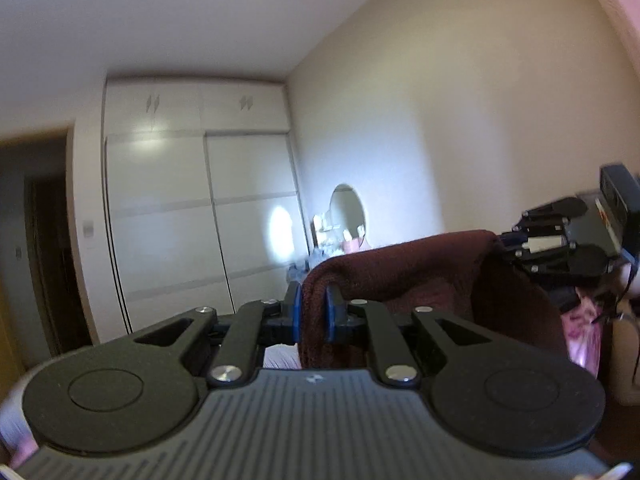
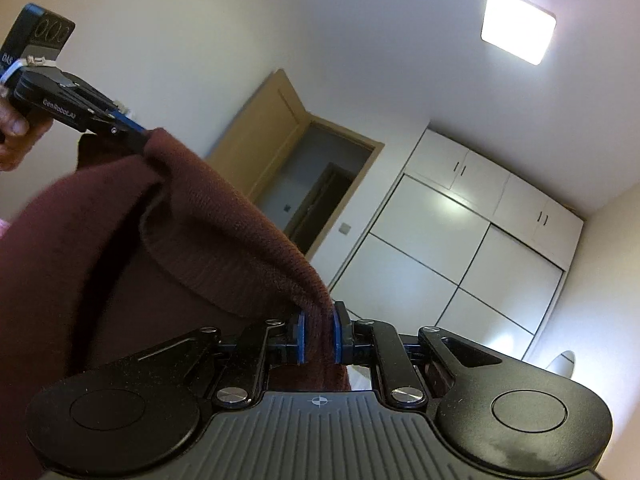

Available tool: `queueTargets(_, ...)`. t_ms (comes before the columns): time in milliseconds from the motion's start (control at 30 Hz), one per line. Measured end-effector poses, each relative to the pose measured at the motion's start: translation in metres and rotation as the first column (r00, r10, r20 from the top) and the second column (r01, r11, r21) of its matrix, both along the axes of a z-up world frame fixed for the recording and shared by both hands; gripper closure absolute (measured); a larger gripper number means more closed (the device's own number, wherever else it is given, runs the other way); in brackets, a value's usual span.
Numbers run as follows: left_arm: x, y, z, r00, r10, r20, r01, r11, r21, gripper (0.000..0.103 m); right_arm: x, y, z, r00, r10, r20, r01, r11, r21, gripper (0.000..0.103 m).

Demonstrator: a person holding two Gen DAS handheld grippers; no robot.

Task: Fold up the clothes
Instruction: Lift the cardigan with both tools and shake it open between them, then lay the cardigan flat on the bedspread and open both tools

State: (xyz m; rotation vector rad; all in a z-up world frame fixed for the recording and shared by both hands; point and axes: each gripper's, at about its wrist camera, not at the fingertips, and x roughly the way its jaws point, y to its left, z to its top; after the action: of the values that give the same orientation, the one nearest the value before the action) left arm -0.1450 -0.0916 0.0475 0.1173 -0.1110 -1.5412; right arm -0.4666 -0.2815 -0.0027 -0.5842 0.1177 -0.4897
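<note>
Item: maroon knit sweater, hanging in the air between both grippers. Left gripper and right gripper each pinching its top edge. Handling: keep corners level, cloth taut

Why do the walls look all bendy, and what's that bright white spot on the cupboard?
Left wrist view: the fisheye lens bends the wardrobe; the spot is glare on its glossy door, and things near the round mirror are blurry. Right wrist view: the ceiling lamp is washed out white, and the doorway tilts.
</note>
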Motion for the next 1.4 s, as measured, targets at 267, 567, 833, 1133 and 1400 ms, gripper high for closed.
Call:
queueTargets(267, 0.106, -0.172, -0.148, 0.913, 0.280, -0.297, -0.141, 0.899, 0.414, 0.074, 0.152, -0.165, -0.125, 0.963, -0.083, -0.256, 0.142, 0.965, 0.223, 0.054)
queueTargets(567, 0.112, -0.134, -0.272, 0.856, 0.338, -0.392, -0.054, 0.811, 0.582, 0.056, 0.113, -0.211, -0.236, 0.919, -0.148, -0.366, 0.327, 0.804, 0.496, 0.038)
queueTargets(833, 0.088, -0.185, -0.302, 0.934, 0.274, -0.228, -0.075, 0.776, 0.626, 0.051, 0.066, -0.206, -0.246, 0.905, -0.081, -0.419, 0.328, 0.759, 0.563, 0.037)
queueTargets(1133, 0.099, -0.253, -0.327, 0.979, 0.183, -0.092, -0.076, 0.744, 0.664, 0.087, 0.192, -0.286, -0.278, 0.857, 0.043, -0.514, 0.253, 0.834, 0.490, 0.034)
queueTargets(1400, 0.100, -0.227, -0.289, 0.987, 0.130, -0.090, -0.053, 0.807, 0.588, 0.098, 0.207, -0.307, -0.287, 0.858, 0.137, -0.495, 0.190, 0.810, 0.554, 0.096)
